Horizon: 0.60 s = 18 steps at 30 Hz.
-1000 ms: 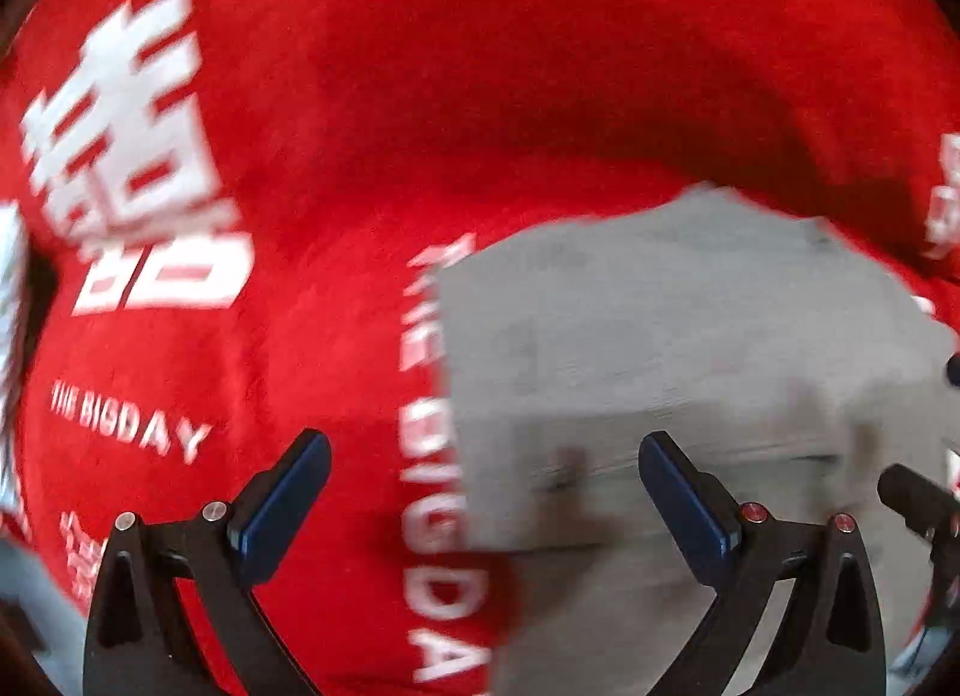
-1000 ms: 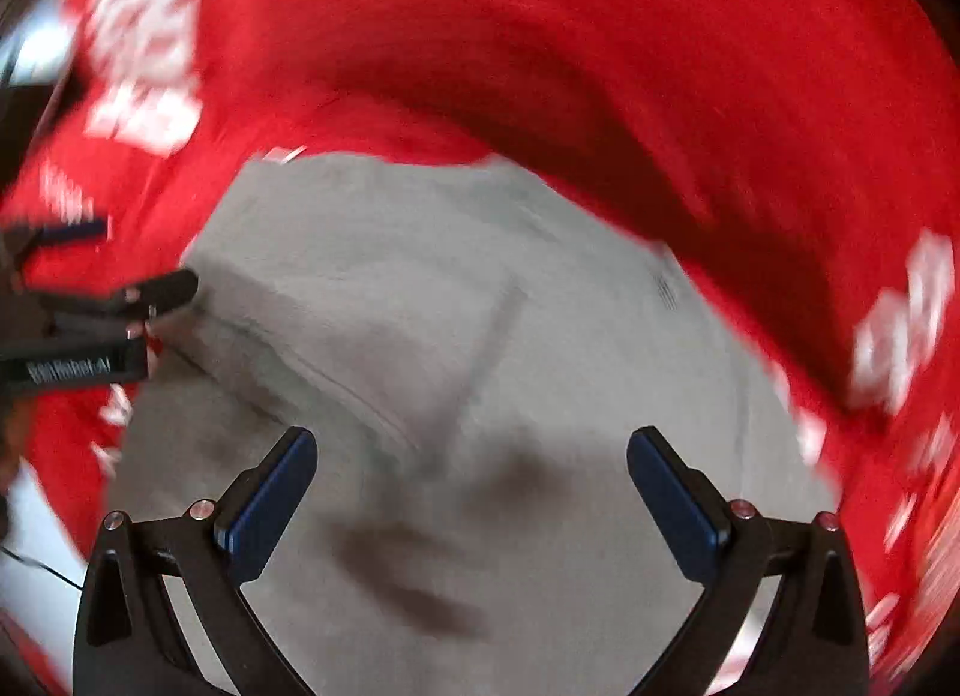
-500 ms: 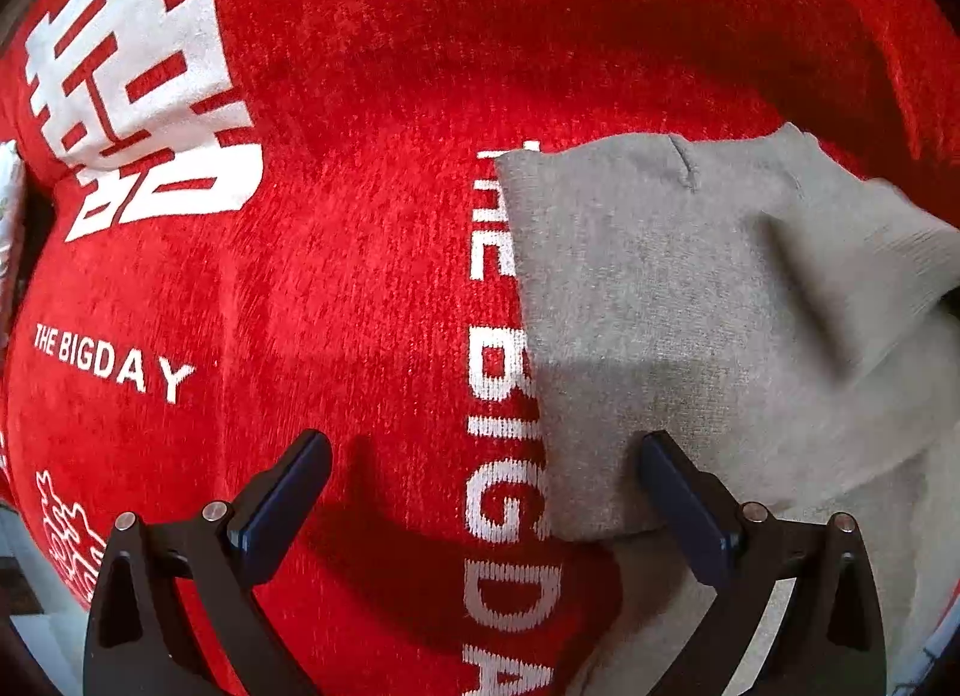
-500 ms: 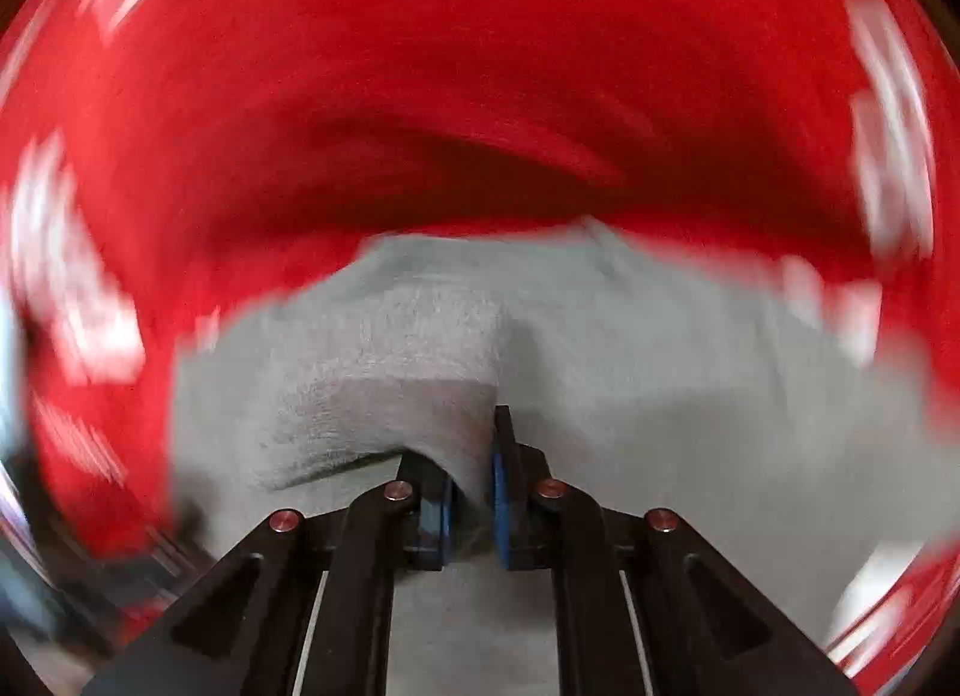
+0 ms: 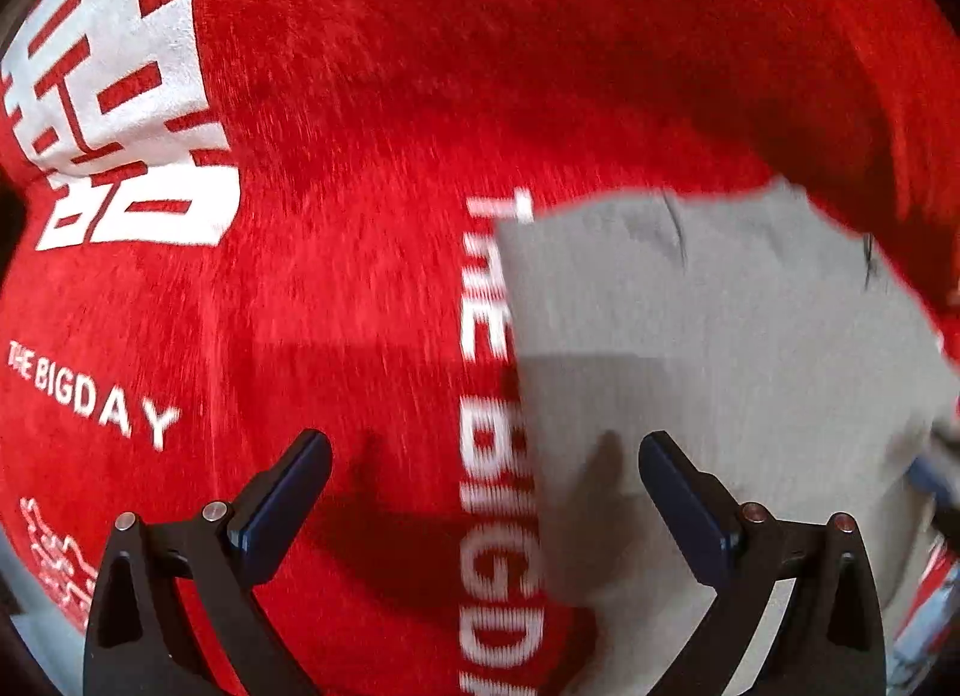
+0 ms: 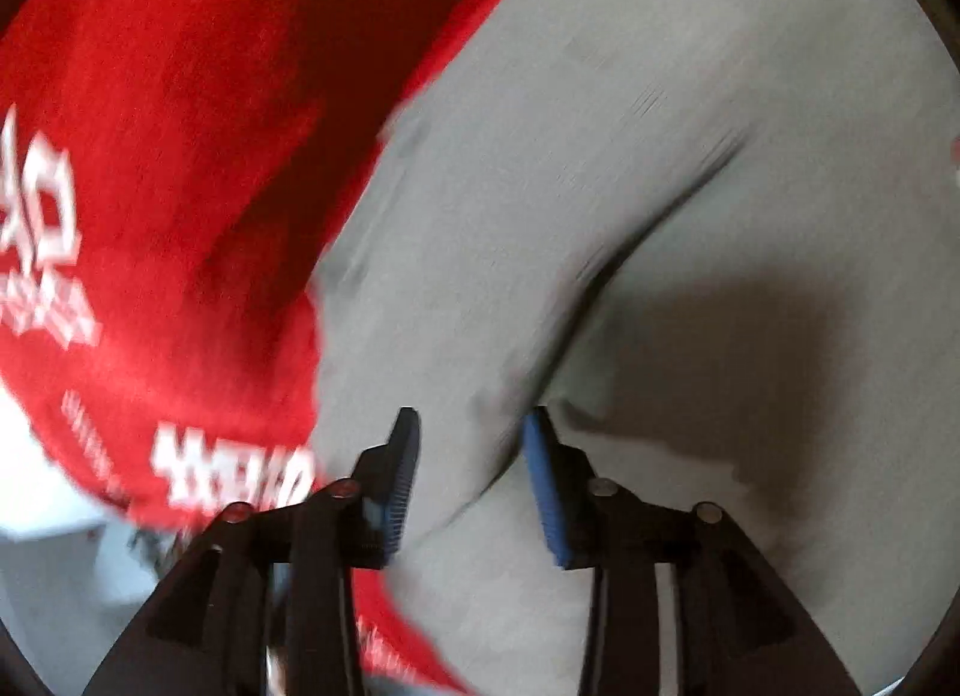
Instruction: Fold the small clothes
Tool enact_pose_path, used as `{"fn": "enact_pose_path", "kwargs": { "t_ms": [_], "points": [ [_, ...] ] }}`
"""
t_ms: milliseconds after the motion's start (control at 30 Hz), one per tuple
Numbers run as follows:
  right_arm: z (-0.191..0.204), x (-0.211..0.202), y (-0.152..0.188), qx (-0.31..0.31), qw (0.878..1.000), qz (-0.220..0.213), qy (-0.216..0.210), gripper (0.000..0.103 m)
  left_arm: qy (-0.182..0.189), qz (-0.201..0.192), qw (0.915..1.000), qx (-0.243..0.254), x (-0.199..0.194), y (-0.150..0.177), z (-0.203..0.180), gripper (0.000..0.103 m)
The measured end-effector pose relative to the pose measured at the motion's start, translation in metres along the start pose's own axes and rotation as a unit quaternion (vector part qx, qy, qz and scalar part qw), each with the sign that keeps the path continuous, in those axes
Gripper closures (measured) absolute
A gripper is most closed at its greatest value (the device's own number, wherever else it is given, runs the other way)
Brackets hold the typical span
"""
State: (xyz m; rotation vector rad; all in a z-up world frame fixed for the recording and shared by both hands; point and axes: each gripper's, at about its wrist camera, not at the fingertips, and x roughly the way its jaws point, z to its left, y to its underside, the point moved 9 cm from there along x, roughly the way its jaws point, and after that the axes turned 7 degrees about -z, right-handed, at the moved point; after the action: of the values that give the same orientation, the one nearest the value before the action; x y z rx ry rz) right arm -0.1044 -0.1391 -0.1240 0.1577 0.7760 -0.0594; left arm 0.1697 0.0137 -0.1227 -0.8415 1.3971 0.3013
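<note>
My left gripper hangs with its fingers wide apart and nothing between them. Ahead of it spreads the red cloth with its white lettering, and the grey garment lies to the right of that gripper, its straight left edge running just inside my right-hand finger and covering part of the vertical white print. To the left of that edge the left view shows only bare red cloth — open ground all the way to the big white character.

My right view gives what the left cannot: the grey garment fills most of the frame ahead and to the right, with a raised fold ridge curving away from my right gripper. Its fingers stand partly apart with grey fabric running up between them; the picture is blurred, so I cannot say whether the pads press the cloth or merely straddle it. Left of this gripper the garment's edge gives way to red cloth, and lower left a pale surface shows past the red cloth's border.
</note>
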Motion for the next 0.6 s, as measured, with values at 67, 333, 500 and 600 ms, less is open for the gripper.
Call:
{"fn": "enact_pose_path", "kwargs": {
  "t_ms": [67, 333, 500, 600],
  "points": [
    [0.02, 0.025, 0.034, -0.008, 0.999, 0.047, -0.024, 0.051, 0.008, 0.018, 0.9998, -0.002, 0.01, -0.015, 0.003, 0.0],
    [0.061, 0.129, 0.126, 0.033, 0.99, 0.122, -0.055, 0.051, 0.029, 0.061, 0.9977, 0.011, 0.046, -0.038, -0.004, 0.017],
    [0.077, 0.151, 0.124, 0.056, 0.989, 0.121, -0.071, 0.097, 0.091, 0.064, 0.9938, -0.007, 0.045, -0.043, -0.013, 0.084],
    [0.096, 0.164, 0.13, 0.027, 0.988, 0.132, -0.072, 0.097, 0.076, 0.05, 0.9958, 0.011, 0.041, -0.049, -0.008, 0.085]
  ]
}}
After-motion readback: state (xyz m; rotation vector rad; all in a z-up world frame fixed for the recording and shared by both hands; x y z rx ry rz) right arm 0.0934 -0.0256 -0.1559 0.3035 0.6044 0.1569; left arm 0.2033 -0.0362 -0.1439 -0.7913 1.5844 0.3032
